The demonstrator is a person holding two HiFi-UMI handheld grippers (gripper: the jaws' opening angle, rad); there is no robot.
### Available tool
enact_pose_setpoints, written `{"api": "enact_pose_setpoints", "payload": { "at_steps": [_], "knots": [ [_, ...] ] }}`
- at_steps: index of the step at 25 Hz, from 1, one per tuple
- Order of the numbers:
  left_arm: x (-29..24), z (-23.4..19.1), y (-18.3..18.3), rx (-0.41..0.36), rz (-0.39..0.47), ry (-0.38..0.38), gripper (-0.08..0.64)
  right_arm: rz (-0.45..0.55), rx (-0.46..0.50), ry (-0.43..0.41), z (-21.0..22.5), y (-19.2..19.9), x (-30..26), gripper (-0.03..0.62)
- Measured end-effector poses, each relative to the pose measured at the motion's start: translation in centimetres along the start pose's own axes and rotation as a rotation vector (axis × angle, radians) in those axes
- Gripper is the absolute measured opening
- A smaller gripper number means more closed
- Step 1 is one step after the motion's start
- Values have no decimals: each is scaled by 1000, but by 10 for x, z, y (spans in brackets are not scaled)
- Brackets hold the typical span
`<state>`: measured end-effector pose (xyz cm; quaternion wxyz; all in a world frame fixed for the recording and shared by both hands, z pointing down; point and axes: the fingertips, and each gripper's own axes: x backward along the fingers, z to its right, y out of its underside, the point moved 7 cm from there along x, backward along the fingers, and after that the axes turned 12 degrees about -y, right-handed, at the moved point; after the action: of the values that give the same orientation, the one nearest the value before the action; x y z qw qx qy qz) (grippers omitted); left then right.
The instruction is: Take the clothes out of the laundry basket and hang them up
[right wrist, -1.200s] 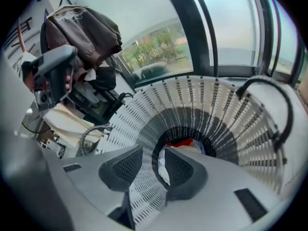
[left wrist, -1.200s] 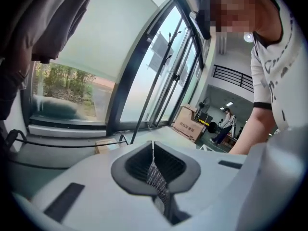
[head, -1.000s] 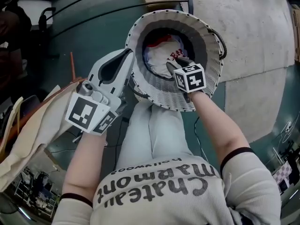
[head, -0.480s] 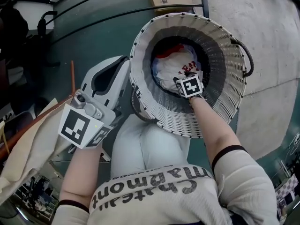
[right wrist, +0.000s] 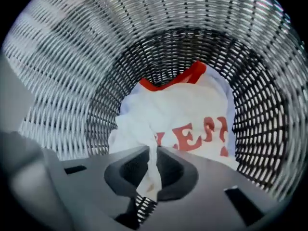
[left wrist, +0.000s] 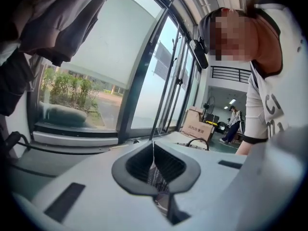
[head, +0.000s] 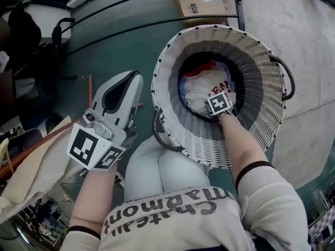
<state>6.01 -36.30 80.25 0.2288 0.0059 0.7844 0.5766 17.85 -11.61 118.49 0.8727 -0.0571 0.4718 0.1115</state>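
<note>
The white wicker laundry basket [head: 175,135] stands in front of my knees. A white shirt with red lettering and a red collar [head: 201,90] lies at its bottom. My right gripper [head: 215,101] reaches steeply down inside the basket [right wrist: 72,57]. Its jaws have just been closing, and the right gripper [right wrist: 153,160] now pinches a raised fold of the white shirt [right wrist: 178,114]. My left gripper [head: 132,80] hovers outside the basket's left wall. The left gripper [left wrist: 154,155] is shut with nothing in it.
A cardboard box [head: 201,1] and black metal rails [head: 131,22] lie beyond the basket. Beige cloth [head: 36,161] and a wooden pole [head: 31,148] are at my left. Clothes [left wrist: 53,23] hang by a large window in the left gripper view.
My right gripper has sunk from near the basket's rim down to the clothes at the bottom. The left gripper has dropped a little beside the basket.
</note>
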Motion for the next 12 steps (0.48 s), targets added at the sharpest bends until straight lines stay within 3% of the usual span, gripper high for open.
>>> {"api": "enact_pose_setpoints", "payload": {
  "at_steps": [5, 12],
  "knots": [
    [24, 23, -37, 60, 5, -10, 9, 68, 64, 18, -49, -9, 81, 54],
    [70, 56, -118, 134, 19, -18, 9, 210, 68, -117, -139, -9, 228, 51]
  ]
}}
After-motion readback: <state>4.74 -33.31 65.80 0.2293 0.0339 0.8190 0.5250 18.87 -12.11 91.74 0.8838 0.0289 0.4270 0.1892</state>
